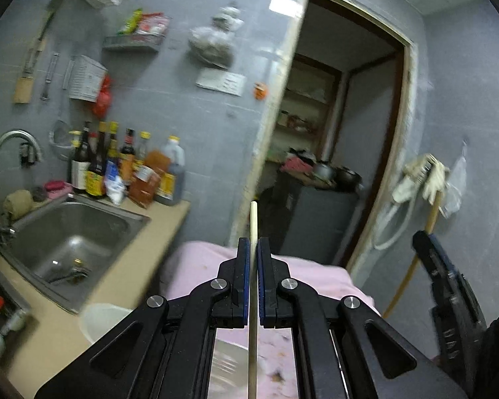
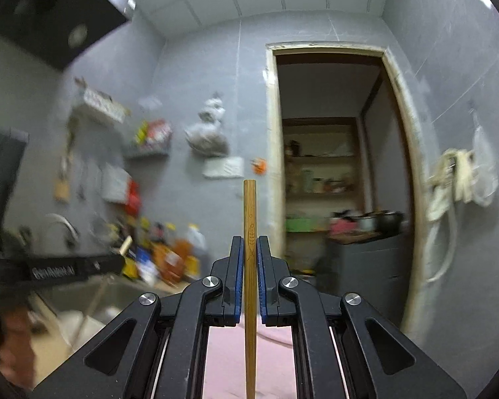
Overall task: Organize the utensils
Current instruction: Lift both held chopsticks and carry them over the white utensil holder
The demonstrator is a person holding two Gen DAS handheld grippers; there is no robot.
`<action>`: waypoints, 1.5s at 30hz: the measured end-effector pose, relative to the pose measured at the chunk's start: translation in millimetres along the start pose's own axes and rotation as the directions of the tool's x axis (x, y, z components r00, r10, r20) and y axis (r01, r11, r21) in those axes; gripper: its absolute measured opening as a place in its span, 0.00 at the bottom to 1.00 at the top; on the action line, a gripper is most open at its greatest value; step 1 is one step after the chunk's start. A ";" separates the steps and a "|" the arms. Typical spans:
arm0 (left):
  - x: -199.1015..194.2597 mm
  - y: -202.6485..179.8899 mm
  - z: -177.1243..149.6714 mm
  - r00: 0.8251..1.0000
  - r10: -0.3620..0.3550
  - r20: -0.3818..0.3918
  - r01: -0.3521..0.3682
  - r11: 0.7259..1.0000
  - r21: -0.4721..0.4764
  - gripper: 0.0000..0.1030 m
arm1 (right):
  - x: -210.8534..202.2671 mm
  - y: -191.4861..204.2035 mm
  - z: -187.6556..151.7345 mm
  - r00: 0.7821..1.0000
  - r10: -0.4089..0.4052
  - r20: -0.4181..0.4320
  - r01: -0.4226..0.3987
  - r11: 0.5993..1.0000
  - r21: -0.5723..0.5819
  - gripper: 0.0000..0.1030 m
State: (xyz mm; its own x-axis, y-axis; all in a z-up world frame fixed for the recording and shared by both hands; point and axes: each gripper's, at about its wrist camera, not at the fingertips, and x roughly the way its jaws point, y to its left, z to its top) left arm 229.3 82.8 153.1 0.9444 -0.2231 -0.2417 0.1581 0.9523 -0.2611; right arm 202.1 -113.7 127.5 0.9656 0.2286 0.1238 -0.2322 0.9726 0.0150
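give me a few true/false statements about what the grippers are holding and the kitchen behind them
1. The left gripper is shut on a pale chopstick. True.
2. The right gripper is open and empty. False: it is shut on a brown chopstick.
3. The sauce bottles stand inside the sink. False: they stand on the counter behind it.
4. A doorway opens onto shelves. True.
5. A pink cloth lies below the left gripper. True.

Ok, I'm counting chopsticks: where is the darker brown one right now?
The darker brown chopstick is clamped in the right gripper, centre of the right wrist view, its end sticking up past the fingertips toward the doorway.
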 end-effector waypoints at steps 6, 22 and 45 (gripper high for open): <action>0.9 58.0 18.4 0.997 0.081 0.018 -0.080 0.995 -0.058 0.02 | 32.0 43.4 17.1 0.987 0.149 0.061 -0.155 0.981 0.117 0.05; 28.1 141.8 10.9 0.988 0.148 0.033 -0.133 0.951 -0.278 0.02 | 57.2 80.0 -0.4 0.977 0.206 0.044 -0.210 0.973 0.093 0.05; 46.5 116.0 -26.6 0.968 0.252 -0.002 -0.251 0.961 -0.119 0.03 | 58.9 61.3 -49.6 0.958 0.263 -0.115 -0.253 0.963 0.091 0.07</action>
State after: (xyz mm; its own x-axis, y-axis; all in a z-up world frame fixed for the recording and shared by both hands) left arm 284.0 177.3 86.7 0.9531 0.0237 -0.3018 -0.1189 0.9461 -0.3014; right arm 250.5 -38.4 86.6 0.8776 0.4794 0.0084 -0.4786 0.8749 0.0738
